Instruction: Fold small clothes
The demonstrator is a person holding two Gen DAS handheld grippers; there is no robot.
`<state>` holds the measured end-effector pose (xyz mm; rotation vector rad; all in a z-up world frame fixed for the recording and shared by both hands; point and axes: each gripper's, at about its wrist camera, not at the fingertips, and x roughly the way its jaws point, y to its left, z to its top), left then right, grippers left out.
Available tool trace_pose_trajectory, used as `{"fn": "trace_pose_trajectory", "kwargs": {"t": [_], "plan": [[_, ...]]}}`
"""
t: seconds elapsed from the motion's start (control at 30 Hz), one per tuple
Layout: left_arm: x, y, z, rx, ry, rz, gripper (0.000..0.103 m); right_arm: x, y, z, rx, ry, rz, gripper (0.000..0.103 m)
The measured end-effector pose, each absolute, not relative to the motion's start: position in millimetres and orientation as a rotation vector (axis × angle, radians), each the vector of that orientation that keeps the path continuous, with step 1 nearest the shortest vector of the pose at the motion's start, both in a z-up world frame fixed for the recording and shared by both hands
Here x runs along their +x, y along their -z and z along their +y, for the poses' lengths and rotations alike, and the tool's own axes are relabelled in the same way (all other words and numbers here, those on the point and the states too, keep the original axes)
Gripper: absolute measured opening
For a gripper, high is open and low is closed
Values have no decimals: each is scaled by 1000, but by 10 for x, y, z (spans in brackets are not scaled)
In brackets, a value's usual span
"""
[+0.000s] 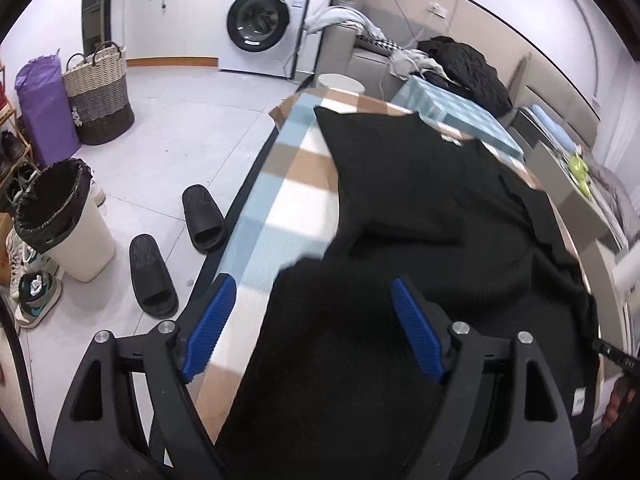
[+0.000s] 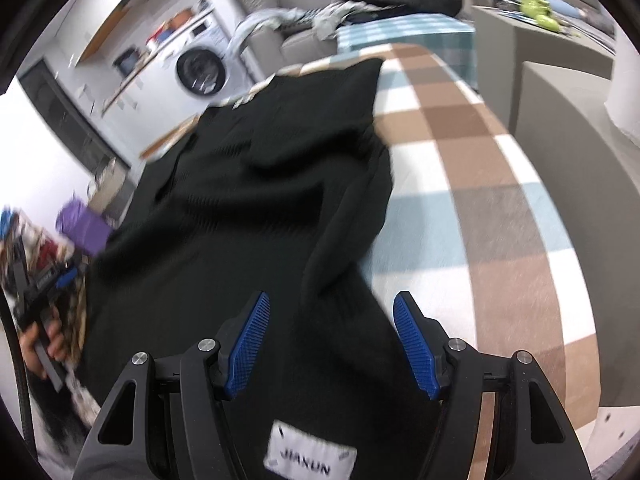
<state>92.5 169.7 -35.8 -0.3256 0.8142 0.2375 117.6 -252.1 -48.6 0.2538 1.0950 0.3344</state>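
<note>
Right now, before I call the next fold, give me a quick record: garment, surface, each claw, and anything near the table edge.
garment: black knit garment spread on the table, partly folded, white label near the right claw
surface: checked tablecloth, brown, blue and white
left claw: open, over the garment's near-left edge, nothing pinched
right claw: open, garment lies between the fingers, not pinched
floor by table: two black slippers, lined bin

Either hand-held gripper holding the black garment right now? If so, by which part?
Neither. The left hand-held gripper and right hand-held gripper both stand open over the black garment, pads not pressing on the fabric.
</note>
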Motion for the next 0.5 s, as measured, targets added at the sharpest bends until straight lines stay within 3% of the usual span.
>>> {"fn": "trace_pose_trajectory", "kwargs": {"t": [0.23,0.33,0.37,0.43,0.5], "plan": [[971,676,1520,-269,-235,920,80,1171,612,-2396,118,-300,1099,63],[1033,713,1470,-269,-229,926,80,1292,619,-2469,141,-289,1082,27],[1059,722,1461,-267,-231,928,80,1325,601,-2523,172,-299,1070,20],[1078,726,1446,-253,-235,929,80,1438,555,-2753,308,-281,1013,13],[1121,727,1458,-252,-237,933,80,1541,619,-2983,405,-163,1033,13]]}}
